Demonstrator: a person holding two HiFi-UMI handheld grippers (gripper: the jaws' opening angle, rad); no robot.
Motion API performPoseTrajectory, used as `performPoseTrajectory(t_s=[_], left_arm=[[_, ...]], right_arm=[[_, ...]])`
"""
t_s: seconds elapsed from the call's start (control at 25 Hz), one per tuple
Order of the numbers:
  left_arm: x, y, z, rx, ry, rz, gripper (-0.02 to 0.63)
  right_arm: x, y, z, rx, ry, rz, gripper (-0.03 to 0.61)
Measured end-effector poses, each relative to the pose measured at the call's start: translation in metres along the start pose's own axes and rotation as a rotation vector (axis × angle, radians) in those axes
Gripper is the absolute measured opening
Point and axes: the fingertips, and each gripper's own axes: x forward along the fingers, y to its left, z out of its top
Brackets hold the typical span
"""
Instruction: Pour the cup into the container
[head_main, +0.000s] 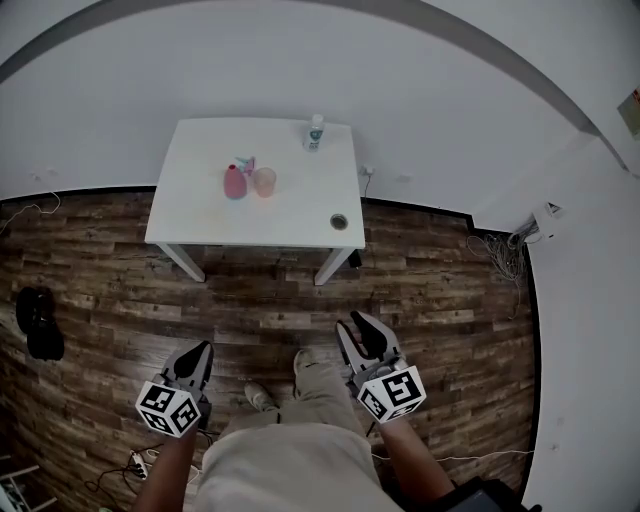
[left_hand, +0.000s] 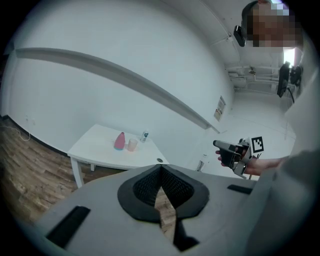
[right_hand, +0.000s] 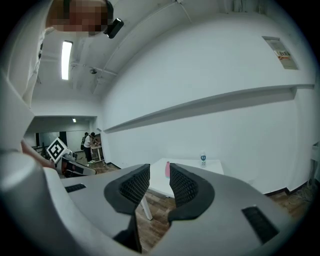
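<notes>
The left tool (head_main: 203, 348), jaws pressed together on nothing, and the right tool (head_main: 356, 322), jaws parted a little with nothing between them, hang over a wood-plank floor (head_main: 300, 295), well short of a white counter (head_main: 200, 212). Near the counter's middle the cup (head_main: 264, 181) stands just beside a pink container (head_main: 235, 183), with a white bottle (head_main: 315, 132) at the far edge and a small round object (head_main: 339, 221) near the front right corner. The counter stands against a white wall (head_main: 300, 60), and cables (head_main: 497, 256) trail along the floor at right.

Cup (head_main: 264, 181) contents seem too small.
</notes>
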Motion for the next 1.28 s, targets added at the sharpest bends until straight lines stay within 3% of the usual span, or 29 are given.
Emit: performPoseTrajectory(t_s=[0.12, 0.28, 0.44, 0.88, 1.04, 1.28], left_arm=[[-0.009, -0.002, -0.01, 0.097, 0.015, 0.059, 0.009], [-0.021, -0.007, -0.017, 0.248, 0.048, 0.072, 0.009], [-0.022, -0.009, -0.007, 0.296, 0.036, 0.085, 0.009], [0.018, -0.038, 0.0, 0.113, -0.052, 0.17, 0.009], [0.029, -0.043, 0.008, 0.091, -0.114, 0.223, 0.009], [0.04, -0.035, 0.006, 0.039, -0.132, 0.282, 0.009]], right_arm=[[-0.003, 0.009, -0.002, 0.03, 0.002, 0.029, 0.121], [0.0, 0.017, -0.002, 0.009, 0.011, 0.068, 0.124], [0.004, 0.004, 0.002, -0.068, 0.028, 0.088, 0.124], [0.003, -0.052, -0.003, -0.143, 0.049, 0.108, 0.124], [0.003, -0.066, -0.019, -0.134, 0.066, 0.136, 0.124], [0.015, -0.077, -0.035, -0.162, 0.094, 0.174, 0.124]])
